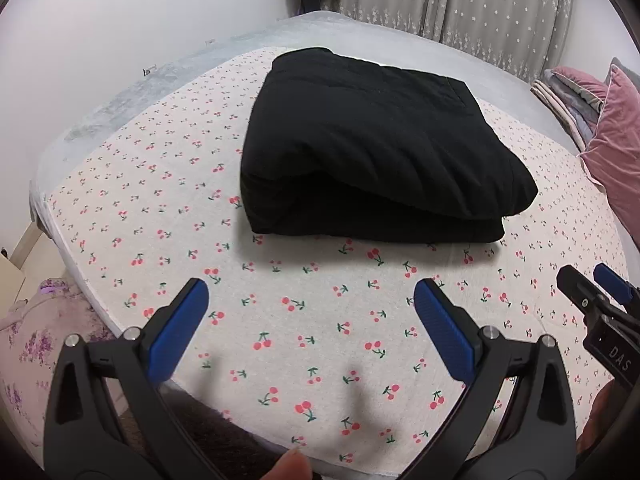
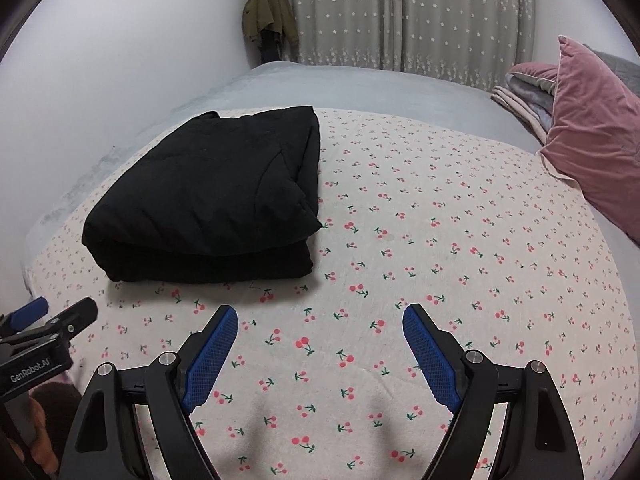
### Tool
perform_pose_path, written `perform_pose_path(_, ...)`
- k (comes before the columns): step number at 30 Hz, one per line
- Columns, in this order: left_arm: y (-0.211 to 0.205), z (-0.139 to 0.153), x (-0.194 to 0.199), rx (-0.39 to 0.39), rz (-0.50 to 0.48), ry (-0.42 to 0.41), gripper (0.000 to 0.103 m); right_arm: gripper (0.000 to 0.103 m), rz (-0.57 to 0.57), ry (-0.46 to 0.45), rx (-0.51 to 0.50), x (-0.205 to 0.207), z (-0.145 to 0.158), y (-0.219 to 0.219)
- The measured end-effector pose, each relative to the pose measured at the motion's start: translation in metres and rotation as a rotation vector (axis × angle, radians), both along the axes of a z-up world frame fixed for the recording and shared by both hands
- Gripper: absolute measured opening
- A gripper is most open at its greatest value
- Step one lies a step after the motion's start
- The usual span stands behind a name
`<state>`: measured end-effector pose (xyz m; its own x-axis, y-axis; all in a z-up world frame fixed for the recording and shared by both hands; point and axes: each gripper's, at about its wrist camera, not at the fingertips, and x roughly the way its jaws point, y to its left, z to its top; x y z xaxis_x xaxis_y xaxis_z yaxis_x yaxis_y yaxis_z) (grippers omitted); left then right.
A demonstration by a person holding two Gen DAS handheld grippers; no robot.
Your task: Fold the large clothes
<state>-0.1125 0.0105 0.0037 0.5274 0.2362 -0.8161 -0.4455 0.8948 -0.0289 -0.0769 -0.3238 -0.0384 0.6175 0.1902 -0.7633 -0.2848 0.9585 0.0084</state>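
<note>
The black garment [image 1: 380, 148] lies as a thick folded bundle on the cherry-print sheet [image 1: 280, 320], its layers stacked and its rounded fold edge turned toward you. Take that near edge as your landmark. The bundle's long axis runs away from that edge, toward the star-patterned curtain [image 2: 400, 20] behind it; the near edge itself is the shorter side.

From the near edge, your left gripper [image 1: 311, 305] sits straight out in front, squarely facing it, with bare sheet between. Your right gripper [image 2: 320, 330] is out from the same edge but shifted off past the bundle's right corner, so the garment lies forward and to the left of it. Of the two, your left is the better lined up and looks the nearer.

Both tools stand with jaws spread wide and nothing between the blue pads [image 2: 212, 360]; neither touches the cloth.

By the look of it the folding is close to finished or done. If you want another fold or a squaring-up, it would likely start from the near edge, left gripper first, and your right would have to swing in leftward to reach the right corner.

Well to the right of the bundle, a pink pillow [image 2: 592, 140] lies clear of any such move.
</note>
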Motion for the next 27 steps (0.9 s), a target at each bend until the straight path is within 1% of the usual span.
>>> perform_pose_path(8, -0.005, -0.007, 0.003, 0.0, 0.002, 0.021, 0.102, 0.086, 0.035, 0.016, -0.02, 0.0, -0.012, 0.008)
perform_pose_path(16, -0.008, -0.009, 0.004, -0.008, -0.003, 0.027, 0.102, 0.086, 0.061, 0.024, -0.027, -0.001, -0.017, 0.012)
perform_pose_path(27, -0.009, -0.007, 0.003, -0.009, -0.004, 0.023, 0.102, 0.086, 0.057, 0.026, -0.033, -0.001, -0.018, 0.01)
